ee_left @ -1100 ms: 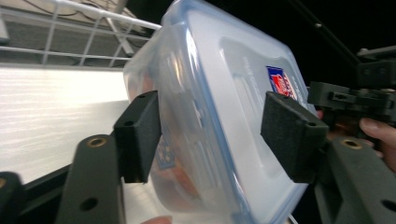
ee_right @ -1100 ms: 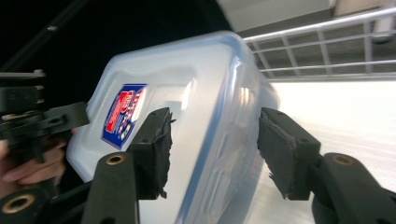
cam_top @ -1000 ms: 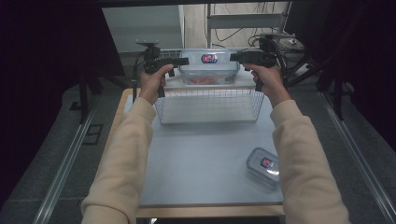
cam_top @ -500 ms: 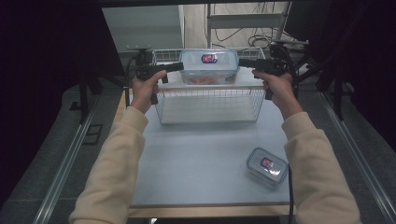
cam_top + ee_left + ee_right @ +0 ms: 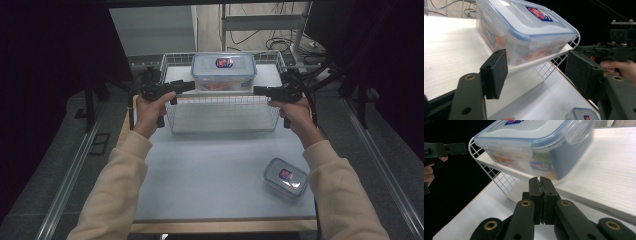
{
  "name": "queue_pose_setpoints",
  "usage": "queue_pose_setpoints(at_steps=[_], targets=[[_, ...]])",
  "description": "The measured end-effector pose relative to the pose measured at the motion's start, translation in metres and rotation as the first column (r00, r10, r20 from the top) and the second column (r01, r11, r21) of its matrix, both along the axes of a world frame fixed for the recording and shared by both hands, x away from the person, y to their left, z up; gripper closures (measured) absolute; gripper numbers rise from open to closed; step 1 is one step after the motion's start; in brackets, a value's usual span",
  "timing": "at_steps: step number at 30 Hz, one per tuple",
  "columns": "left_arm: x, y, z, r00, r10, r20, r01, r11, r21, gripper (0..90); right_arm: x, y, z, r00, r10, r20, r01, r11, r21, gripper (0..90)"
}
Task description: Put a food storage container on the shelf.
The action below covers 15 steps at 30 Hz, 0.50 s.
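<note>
Pads of the left gripper (image 5: 536,72) stand wide apart with nothing between them, level with the near corner of the large lidded container (image 5: 524,32). The right gripper (image 5: 540,195) has its jaws pressed flat together, empty, its tips just below that container's (image 5: 536,147) short end. In the high view the two grippers, left (image 5: 175,87) and right (image 5: 262,91), flank the wire basket (image 5: 222,107) from either side, pointing inward, apart from the container (image 5: 223,71). The container rests on a white board (image 5: 260,75) across the basket's top. A small lidded container (image 5: 286,177) lies on the table (image 5: 210,170), near the person's right sleeve (image 5: 340,195).
</note>
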<state>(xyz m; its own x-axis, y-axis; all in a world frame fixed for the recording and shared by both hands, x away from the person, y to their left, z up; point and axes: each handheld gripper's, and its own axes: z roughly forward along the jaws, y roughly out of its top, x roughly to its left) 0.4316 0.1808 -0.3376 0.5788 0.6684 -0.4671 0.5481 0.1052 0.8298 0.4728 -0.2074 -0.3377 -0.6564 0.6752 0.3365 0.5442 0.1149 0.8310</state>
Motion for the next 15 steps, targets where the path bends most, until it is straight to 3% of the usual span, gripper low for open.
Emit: queue_pose_setpoints(at_steps=[9, 15], targets=[[-0.003, 0.001, -0.013, 0.9997, -0.011, -0.024, 0.011, 0.9998, -0.014, 34.8, 0.006, 0.017, -0.009, 0.9995, 0.023, 0.02, -0.022, 0.999, -0.027, 89.1], [-0.003, 0.003, -0.016, 0.9995, -0.016, -0.026, 0.016, 0.9998, -0.015, 34.7, 0.012, 0.02, -0.01, 0.9995, -0.002, 0.03, 0.003, 1.0, -0.027, 89.1]])
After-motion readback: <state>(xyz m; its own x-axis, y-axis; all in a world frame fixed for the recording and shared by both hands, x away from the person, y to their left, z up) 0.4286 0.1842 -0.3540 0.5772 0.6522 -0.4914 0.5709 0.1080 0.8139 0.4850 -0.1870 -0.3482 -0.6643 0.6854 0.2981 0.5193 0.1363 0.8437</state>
